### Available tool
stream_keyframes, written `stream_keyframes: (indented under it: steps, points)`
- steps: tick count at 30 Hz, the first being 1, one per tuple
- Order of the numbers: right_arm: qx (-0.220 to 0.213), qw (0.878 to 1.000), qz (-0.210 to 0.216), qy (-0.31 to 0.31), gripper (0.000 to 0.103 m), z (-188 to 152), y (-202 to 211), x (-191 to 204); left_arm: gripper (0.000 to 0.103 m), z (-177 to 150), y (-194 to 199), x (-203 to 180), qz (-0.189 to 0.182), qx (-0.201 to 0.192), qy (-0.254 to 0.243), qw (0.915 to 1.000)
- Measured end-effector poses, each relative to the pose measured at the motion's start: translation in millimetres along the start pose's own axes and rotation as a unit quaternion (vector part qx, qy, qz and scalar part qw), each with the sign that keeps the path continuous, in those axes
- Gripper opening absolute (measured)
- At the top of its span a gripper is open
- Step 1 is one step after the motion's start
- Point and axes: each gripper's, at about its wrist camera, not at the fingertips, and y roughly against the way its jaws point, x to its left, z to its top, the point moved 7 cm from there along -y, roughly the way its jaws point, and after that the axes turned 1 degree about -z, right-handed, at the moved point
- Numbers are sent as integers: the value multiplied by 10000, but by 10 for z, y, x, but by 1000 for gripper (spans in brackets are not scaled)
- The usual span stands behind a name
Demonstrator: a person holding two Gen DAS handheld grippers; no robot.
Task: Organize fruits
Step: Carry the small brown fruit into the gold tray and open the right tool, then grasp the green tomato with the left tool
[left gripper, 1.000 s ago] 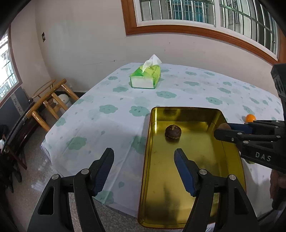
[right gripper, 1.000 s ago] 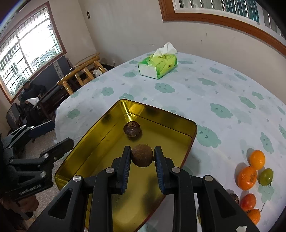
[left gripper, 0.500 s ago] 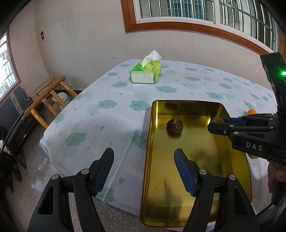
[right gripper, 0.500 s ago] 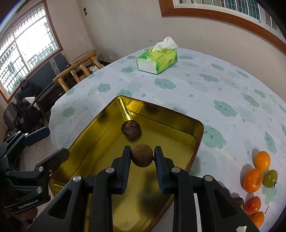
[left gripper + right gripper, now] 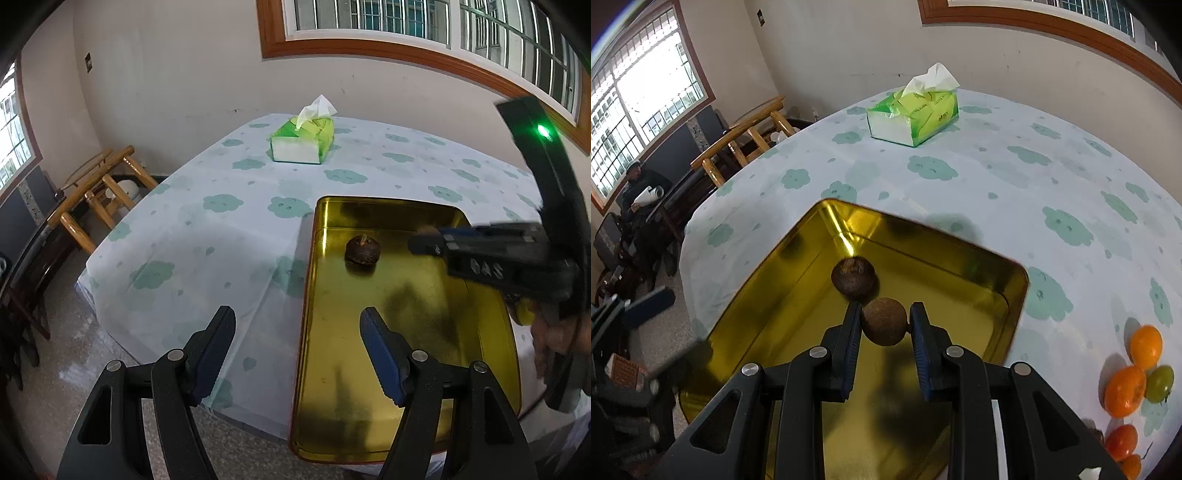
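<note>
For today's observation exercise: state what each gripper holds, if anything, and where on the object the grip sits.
The right gripper pinches a round brown fruit across its widest middle, one pad on each side. The left gripper is open and holds nothing.

The right gripper [image 5: 885, 323] is clamped on a brown fruit [image 5: 884, 321], its fingers pointing forward and slightly down. The left gripper [image 5: 297, 345] hangs lower and nearer, jaws spread wide with nothing between them.
</note>
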Motion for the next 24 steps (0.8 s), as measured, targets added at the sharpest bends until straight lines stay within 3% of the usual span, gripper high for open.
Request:
stream_keyframes:
  steps: [3, 4, 5, 8, 9, 11, 13, 15, 18, 21, 24]
  points:
    - [-197, 9997, 59, -145, 37, 145, 19, -19, 71, -1, 9, -17, 6, 3, -1, 10000]
    - [-281, 9993, 112, -232, 54, 188, 57, -37, 71, 1, 13, -18, 5, 1, -1, 10000]
    - [-520, 9980, 76, -350, 63, 247, 181, -83, 71, 3, 27, -19, 2, -16, 1, 10000]
    - [-1285, 9903, -100, -515, 67, 322, 634, -263, 71, 29, 102, -25, -49, -117, -41, 9999]
    - [-1538, 9861, -230, -586, 70, 289, 845, -380, 70, 35, 134, -35, -106, -149, -73, 9998]
    - [-1975, 9756, -778, -563, 93, 123, 1239, -644, 71, 38, 210, -108, -380, -240, -163, 9989]
    - [-2140, 9653, -1404, -513, 100, -110, 1494, -910, 71, 40, 282, -215, -626, -307, -291, 9971]
    - [-1874, 9612, -1948, -556, 100, -495, 1635, -1282, 71, 42, 339, -356, -826, -347, -490, 9948]
    - [-1329, 9582, -2367, -906, 99, -1124, 1709, -1808, 71, 28, 447, -697, -1309, -346, -888, 9868]
    - [-806, 9482, -2872, -1094, 96, -1695, 1703, -2217, 70, 15, 521, -1159, -1865, -189, -1373, 9726]
    - [-590, 9449, -2881, -1437, 91, -2135, 1704, -2490, 70, -22, 479, -1560, -2246, 163, -1567, 9616]
